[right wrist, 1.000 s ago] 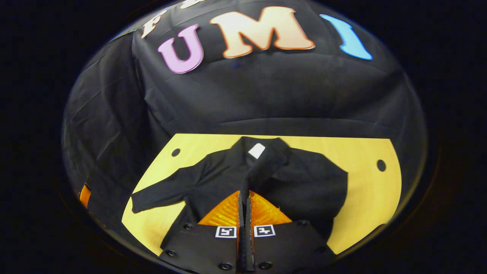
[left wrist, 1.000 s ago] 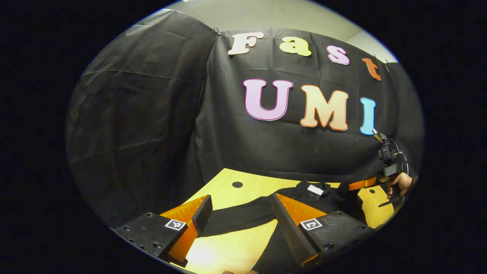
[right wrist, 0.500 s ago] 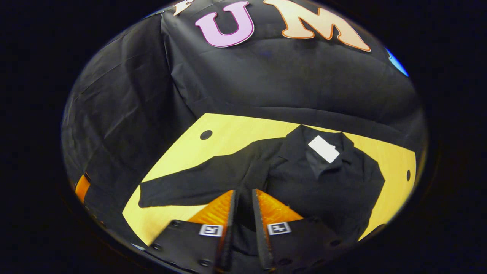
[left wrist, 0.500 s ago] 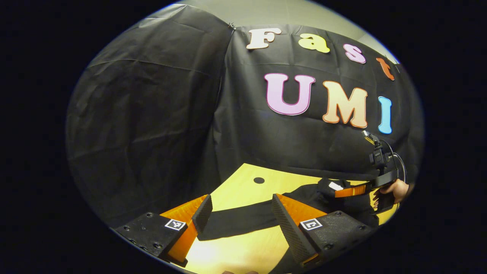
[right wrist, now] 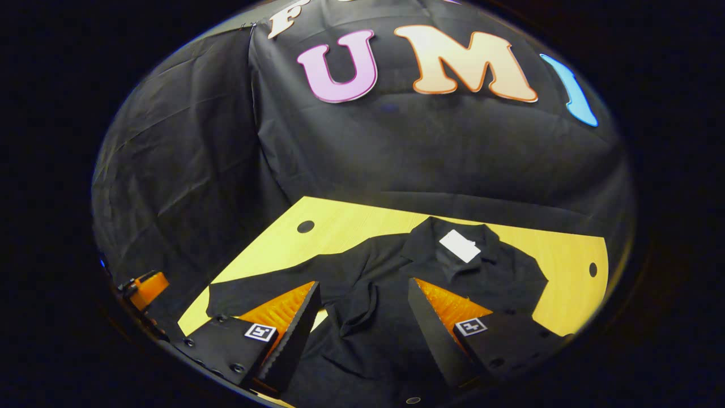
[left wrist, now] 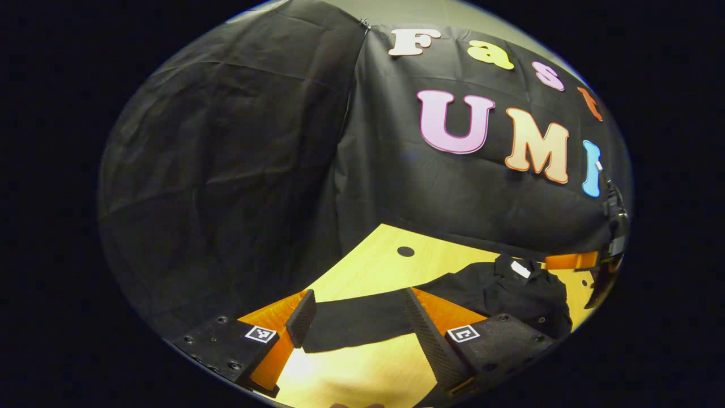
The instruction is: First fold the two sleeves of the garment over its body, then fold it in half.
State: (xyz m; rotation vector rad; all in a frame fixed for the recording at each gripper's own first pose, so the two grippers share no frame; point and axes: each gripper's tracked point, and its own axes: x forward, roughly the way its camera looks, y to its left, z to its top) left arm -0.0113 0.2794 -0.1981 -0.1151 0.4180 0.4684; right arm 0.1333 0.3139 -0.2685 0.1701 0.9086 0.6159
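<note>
A black shirt [right wrist: 487,277] lies on the yellow table [right wrist: 340,218], collar and white label [right wrist: 460,246] toward the far side. One sleeve [right wrist: 255,286] stretches out flat to the left. The other sleeve [right wrist: 362,306] lies folded over the body. My right gripper [right wrist: 363,283] hovers open over that folded part, holding nothing. In the left gripper view the outstretched sleeve [left wrist: 357,323] runs between the fingers of my open left gripper [left wrist: 358,300], its cuff end by the left finger. The right gripper [left wrist: 569,260] shows beyond the shirt body [left wrist: 521,289].
Black cloth walls close off the back and left of the table. Round holes mark the tabletop [left wrist: 405,251] [right wrist: 592,269]. The left gripper's orange finger [right wrist: 144,286] pokes in at the left edge. Bare wood lies before the sleeve [left wrist: 362,368].
My right gripper went from shut to open, letting go of the fabric over the shirt's body. The left gripper view swung left while its fingers stayed open around the outstretched sleeve.
</note>
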